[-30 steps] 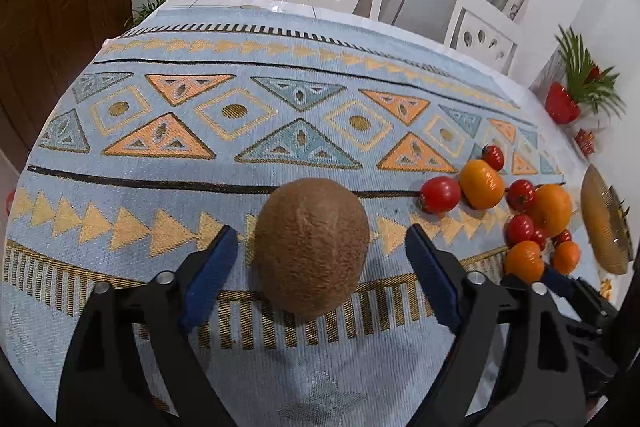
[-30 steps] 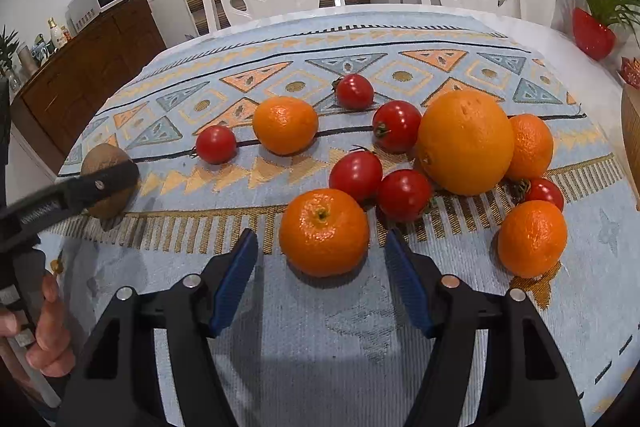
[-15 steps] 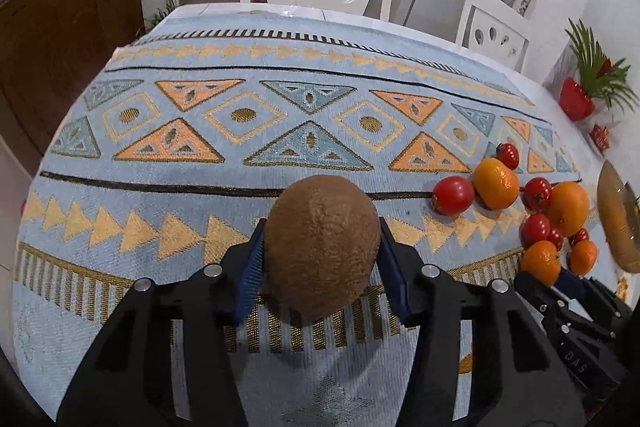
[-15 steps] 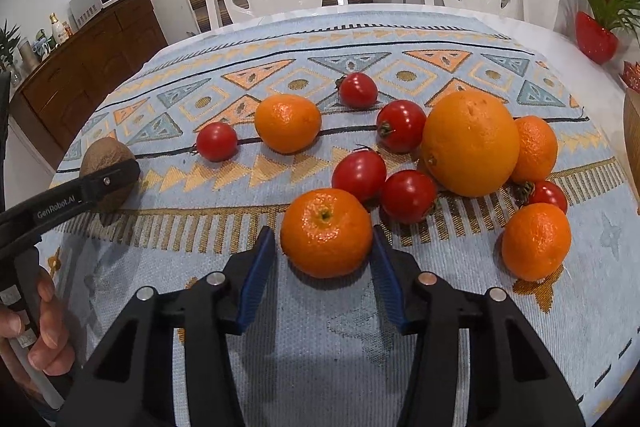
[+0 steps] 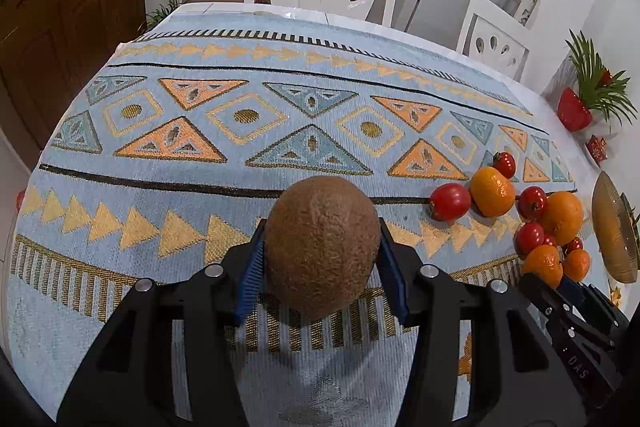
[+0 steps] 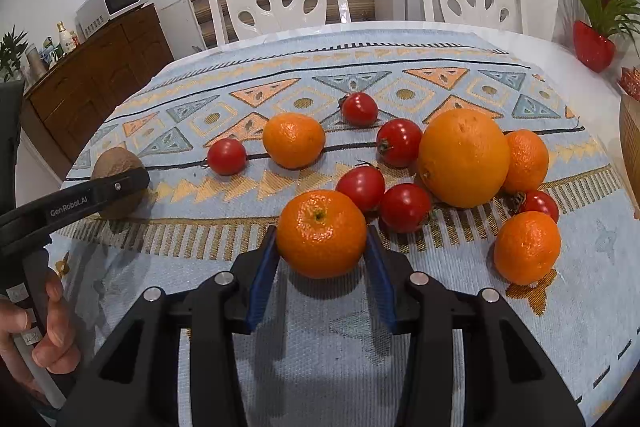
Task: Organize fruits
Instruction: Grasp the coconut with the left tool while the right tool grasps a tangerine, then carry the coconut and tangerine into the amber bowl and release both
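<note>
Both grippers had just closed: left gripper (image 5: pixel 322 269) clenched the kiwi (image 5: pixel 322 247), right gripper (image 6: pixel 320 267) clenched a mandarin (image 6: pixel 321 233); both ready for lifting.

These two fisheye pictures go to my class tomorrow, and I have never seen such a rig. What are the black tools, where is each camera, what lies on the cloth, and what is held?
No robot here: a person holds a black two-finger gripper in each hand, with a camera on each looking along its fingers. The left wrist view shows the left gripper shut on a brown fuzzy kiwi. The right wrist view shows the right gripper closed around a small orange mandarin. On the blue patterned tablecloth lie red cherry tomatoes, more mandarins and one large orange. At the left edge, the person's hand holds the other tool.
</note>
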